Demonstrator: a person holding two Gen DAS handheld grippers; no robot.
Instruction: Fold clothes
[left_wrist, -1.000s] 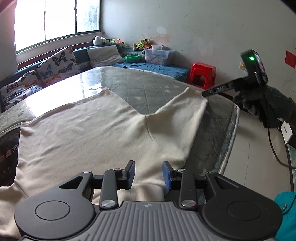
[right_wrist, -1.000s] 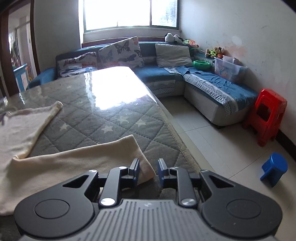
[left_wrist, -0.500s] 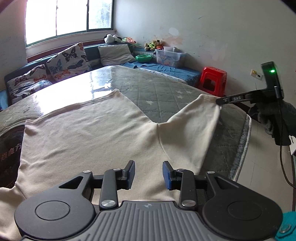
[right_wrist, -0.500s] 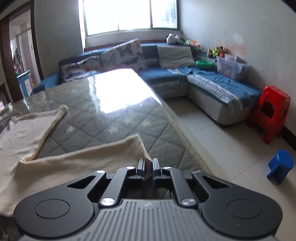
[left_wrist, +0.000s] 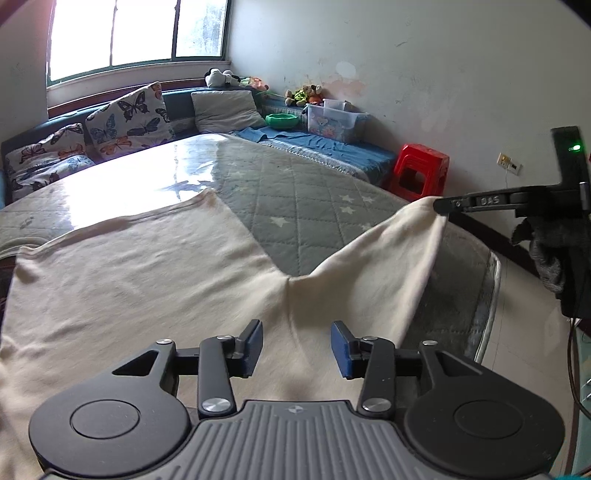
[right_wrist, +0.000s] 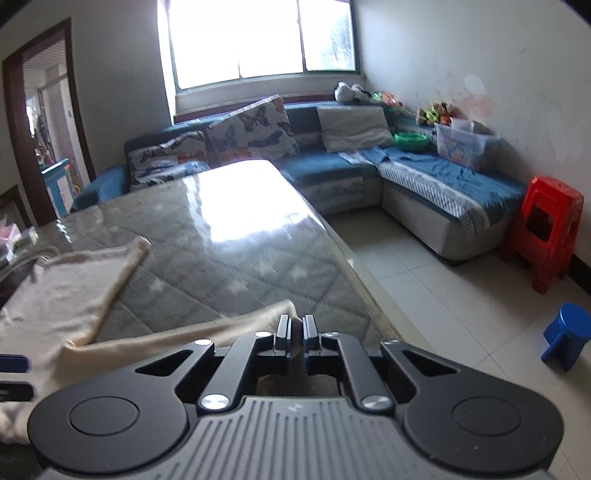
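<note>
A cream garment (left_wrist: 147, 277) lies spread flat on the quilted grey table (left_wrist: 314, 206). My left gripper (left_wrist: 297, 332) hovers just over its near middle. Its jaws are opening and hold nothing, with only cloth below them. My right gripper (left_wrist: 441, 206), held by a gloved hand, is shut on the tip of the garment's right-hand limb (left_wrist: 417, 221) and holds it raised off the table. In the right wrist view the right gripper (right_wrist: 296, 325) pinches that cream tip, and the garment (right_wrist: 74, 280) stretches away to the left.
The table's right edge (left_wrist: 493, 280) drops to a tiled floor (right_wrist: 443, 295). A red stool (right_wrist: 546, 229) and a small blue stool (right_wrist: 569, 332) stand on it. A blue corner sofa (right_wrist: 332, 166) with cushions and a plastic box (left_wrist: 334, 118) lines the far wall.
The right gripper closed on the tip of the garment's limb and lifted it off the table. The left gripper's jaws spread wider and it shifted over the cloth.
</note>
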